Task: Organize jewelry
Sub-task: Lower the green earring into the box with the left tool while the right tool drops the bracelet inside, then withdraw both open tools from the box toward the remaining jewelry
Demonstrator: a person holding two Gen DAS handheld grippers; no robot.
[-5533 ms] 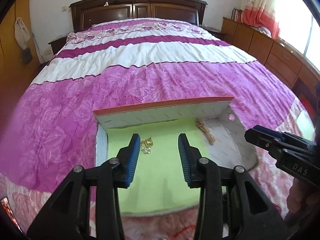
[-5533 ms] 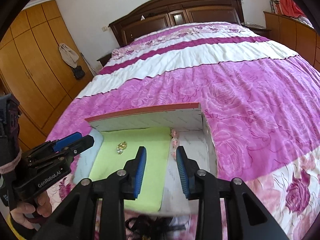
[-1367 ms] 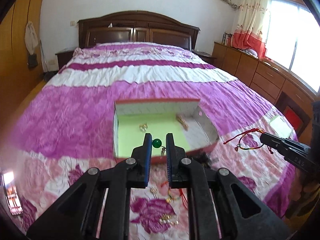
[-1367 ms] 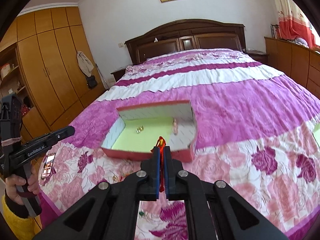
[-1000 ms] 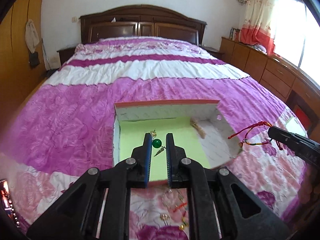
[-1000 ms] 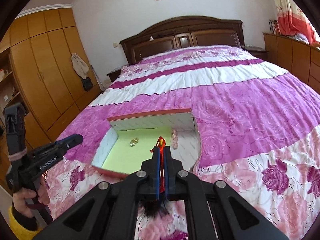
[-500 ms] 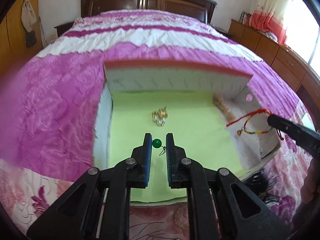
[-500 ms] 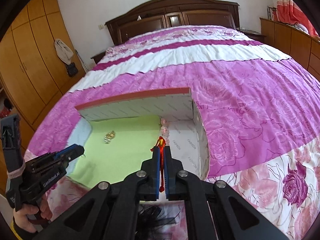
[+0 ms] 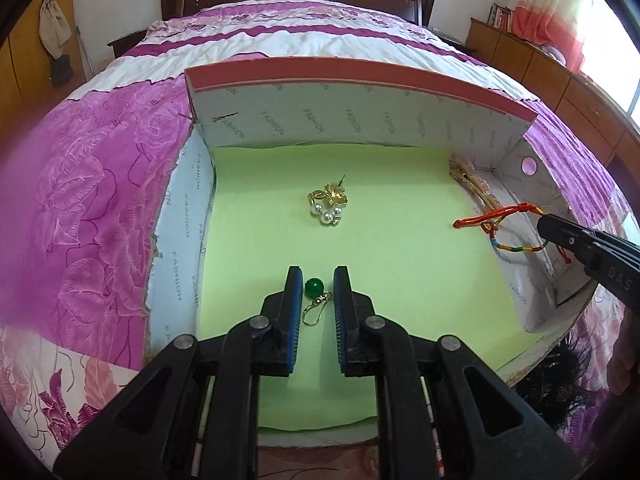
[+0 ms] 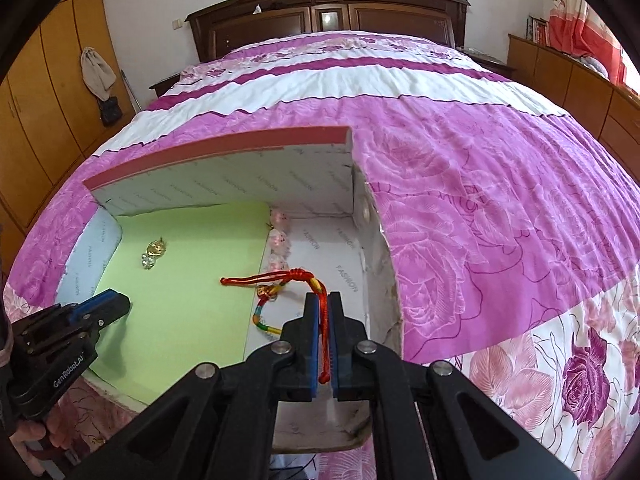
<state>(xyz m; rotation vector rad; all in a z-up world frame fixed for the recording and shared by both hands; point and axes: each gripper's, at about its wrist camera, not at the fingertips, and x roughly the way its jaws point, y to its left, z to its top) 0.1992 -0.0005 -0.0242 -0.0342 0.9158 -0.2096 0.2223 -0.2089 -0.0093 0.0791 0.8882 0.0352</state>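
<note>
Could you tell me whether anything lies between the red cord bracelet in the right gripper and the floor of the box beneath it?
Nothing visible does. The red cord bracelet hangs from the right gripper over the box, above the edge of the green liner. The pink hair clip and the pearl brooch lie farther back.

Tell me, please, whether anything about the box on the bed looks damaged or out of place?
Yes: the box looks worn. Its left wall splays outward with a ragged, torn edge, and its right wall is frayed too.
</note>
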